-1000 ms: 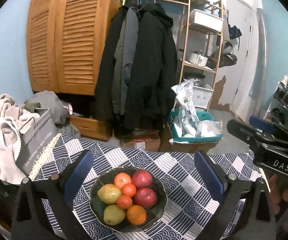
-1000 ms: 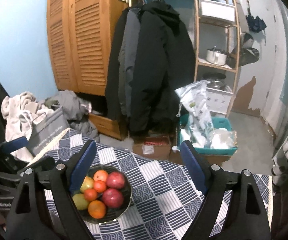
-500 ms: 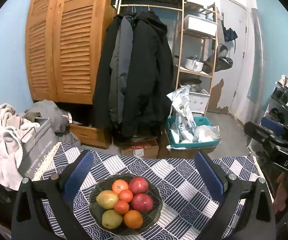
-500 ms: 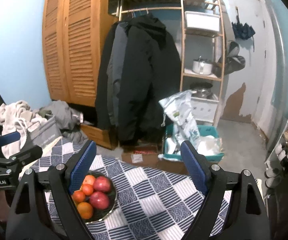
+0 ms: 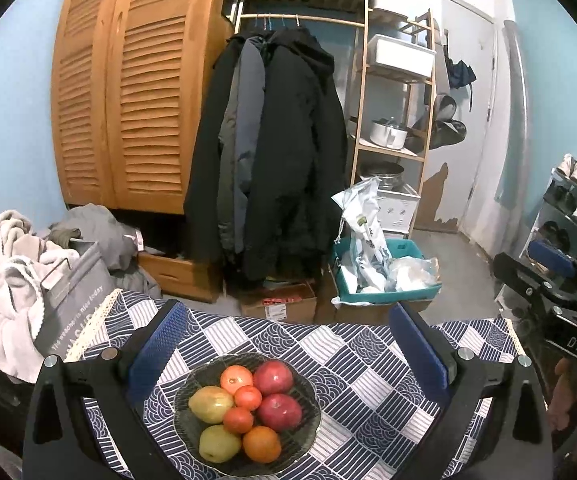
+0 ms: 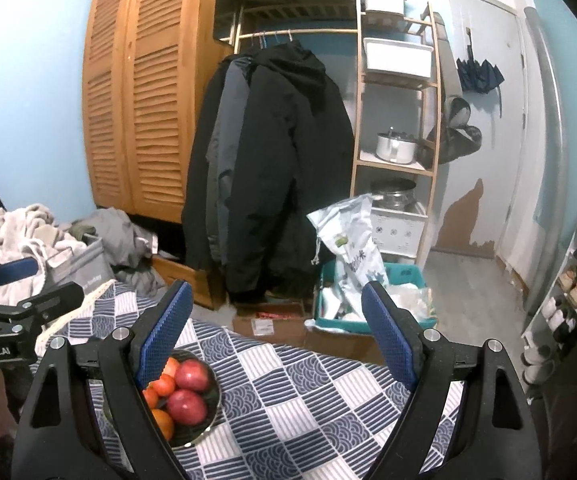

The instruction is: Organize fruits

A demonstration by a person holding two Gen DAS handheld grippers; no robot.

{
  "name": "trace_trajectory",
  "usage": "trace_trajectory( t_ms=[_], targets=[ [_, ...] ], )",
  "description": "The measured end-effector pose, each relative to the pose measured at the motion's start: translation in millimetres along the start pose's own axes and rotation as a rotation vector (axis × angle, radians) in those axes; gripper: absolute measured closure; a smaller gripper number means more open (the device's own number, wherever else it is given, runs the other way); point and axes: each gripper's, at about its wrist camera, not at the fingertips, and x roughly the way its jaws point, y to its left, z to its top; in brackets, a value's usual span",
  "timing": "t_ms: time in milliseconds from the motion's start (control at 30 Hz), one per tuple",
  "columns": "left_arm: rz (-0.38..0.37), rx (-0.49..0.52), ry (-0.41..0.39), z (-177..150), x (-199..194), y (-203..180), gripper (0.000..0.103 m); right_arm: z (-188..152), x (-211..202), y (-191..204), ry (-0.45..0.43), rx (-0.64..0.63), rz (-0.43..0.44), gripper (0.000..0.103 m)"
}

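- The bowl [image 5: 247, 414] sits on the counter [image 5: 368, 384] with its blue-and-white patterned cloth, toward the left half, and all the fruit in view is piled inside it.
- The pile holds two red apples [image 5: 279, 412], two yellow-green pears [image 5: 211, 404] and several oranges [image 5: 261, 444], packed touching one another; the close fit likely keeps them from rolling.
- The left tool [image 5: 288, 352] hangs above the bowl with its blue pads [image 5: 156, 344] spread wide and nothing between them; the bowl lies framed between the two fingers, which suits a straight drop onto a piece of fruit.
- The right tool [image 6: 276, 332] is also spread wide and empty, held over the bare stretch of cloth to the right of the bowl [image 6: 202, 412]; its left finger hides part of the fruit in that view.
- No fruit lies loose on the cloth, so by my judgement the sorting is either not begun or nearly finished; the pictures alone do not settle which.
- The apples on the right side of the pile sit highest and most exposed, so they look easiest to take first.
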Motion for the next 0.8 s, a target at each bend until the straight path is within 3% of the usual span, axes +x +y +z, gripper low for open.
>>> trace_trajectory(
  t_ms=[800],
  targets=[
    [0.031, 0.019, 0.011, -2.8, 2.2, -3.4, 0.001, -2.7, 6.3, -1.5, 0.025, -0.005, -0.009, 0.018]
  ],
)
